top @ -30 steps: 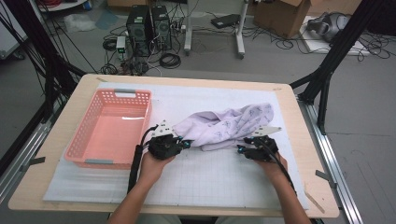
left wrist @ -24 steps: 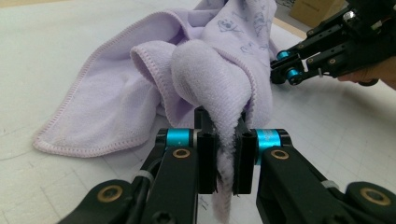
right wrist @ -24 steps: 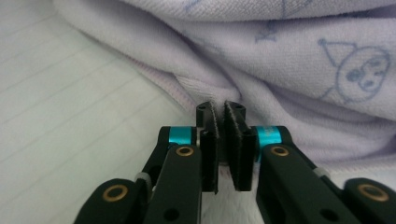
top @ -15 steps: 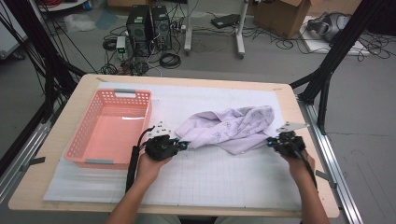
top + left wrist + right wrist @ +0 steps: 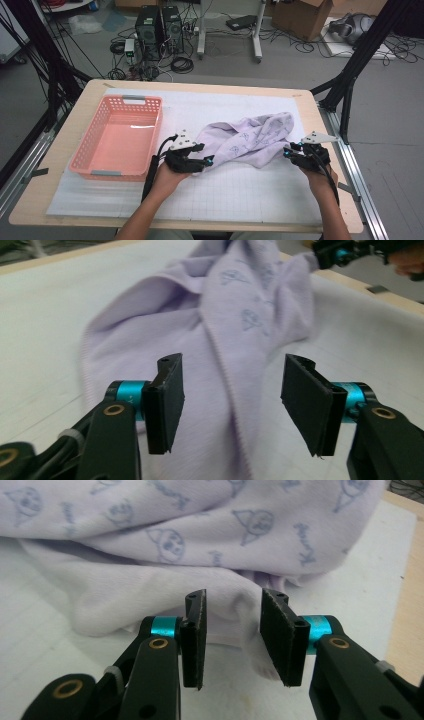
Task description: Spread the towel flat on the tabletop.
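Lilac cloth [image 5: 250,139], printed with small faces, lies crumpled on the white mat [image 5: 225,195] in the middle of the table [image 5: 65,150], right of the pink basket [image 5: 120,135]. Half a second ago the left gripper [image 5: 207,161] was clamped on the cloth's left end; its jaws have just been opening, and in the left gripper view the pads [image 5: 167,400] stand well apart with cloth lying slack between them, pressed by neither. The right gripper [image 5: 289,150] has shifted from the front of the cloth a second ago out to its right end. Its jaws have also just been opening, and in the right gripper view they stand part open, a fold of cloth [image 5: 240,615] just beyond the tips and nothing gripped. So both ends are free: the stretch seems finished or given up, and a fresh grasp is needed before the cloth can be spread, folded or lifted toward the basket.
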The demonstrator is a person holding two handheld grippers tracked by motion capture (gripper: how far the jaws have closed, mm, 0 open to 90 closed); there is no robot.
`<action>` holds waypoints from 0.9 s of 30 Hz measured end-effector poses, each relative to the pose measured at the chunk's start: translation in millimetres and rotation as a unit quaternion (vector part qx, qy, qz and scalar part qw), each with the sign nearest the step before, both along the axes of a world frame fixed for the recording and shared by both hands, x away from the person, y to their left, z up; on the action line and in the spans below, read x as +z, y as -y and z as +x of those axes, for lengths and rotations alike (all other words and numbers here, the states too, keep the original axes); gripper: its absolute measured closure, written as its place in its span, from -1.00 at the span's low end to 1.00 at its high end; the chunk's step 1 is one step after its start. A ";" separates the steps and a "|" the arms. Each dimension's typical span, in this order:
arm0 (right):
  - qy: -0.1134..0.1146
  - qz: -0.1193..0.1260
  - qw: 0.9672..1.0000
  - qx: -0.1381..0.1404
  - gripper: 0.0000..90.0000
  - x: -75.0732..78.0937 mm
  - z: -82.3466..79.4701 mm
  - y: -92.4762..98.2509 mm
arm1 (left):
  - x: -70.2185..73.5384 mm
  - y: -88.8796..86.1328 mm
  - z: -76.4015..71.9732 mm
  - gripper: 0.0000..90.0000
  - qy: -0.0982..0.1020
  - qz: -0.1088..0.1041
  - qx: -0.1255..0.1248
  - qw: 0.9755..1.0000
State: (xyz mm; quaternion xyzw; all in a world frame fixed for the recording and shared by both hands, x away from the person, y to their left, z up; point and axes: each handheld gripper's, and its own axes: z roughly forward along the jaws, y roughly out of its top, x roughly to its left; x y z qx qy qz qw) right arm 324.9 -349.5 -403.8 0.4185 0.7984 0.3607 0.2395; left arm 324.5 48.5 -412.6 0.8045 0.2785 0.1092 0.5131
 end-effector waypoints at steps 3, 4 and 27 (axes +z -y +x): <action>0.006 0.008 1.000 0.008 0.39 -0.6 -2.7 -4.2 | -8.5 15.7 8.3 -0.05 -0.020 0.026 -0.011 0.999; 0.006 0.012 1.000 0.009 0.39 -1.2 -4.0 -5.5 | -11.7 19.4 10.9 -0.06 -0.027 0.032 -0.011 0.999; 0.009 0.027 1.000 0.005 0.37 -0.7 -3.7 -8.5 | 2.5 55.9 1.0 0.80 -0.062 -0.070 -0.133 0.987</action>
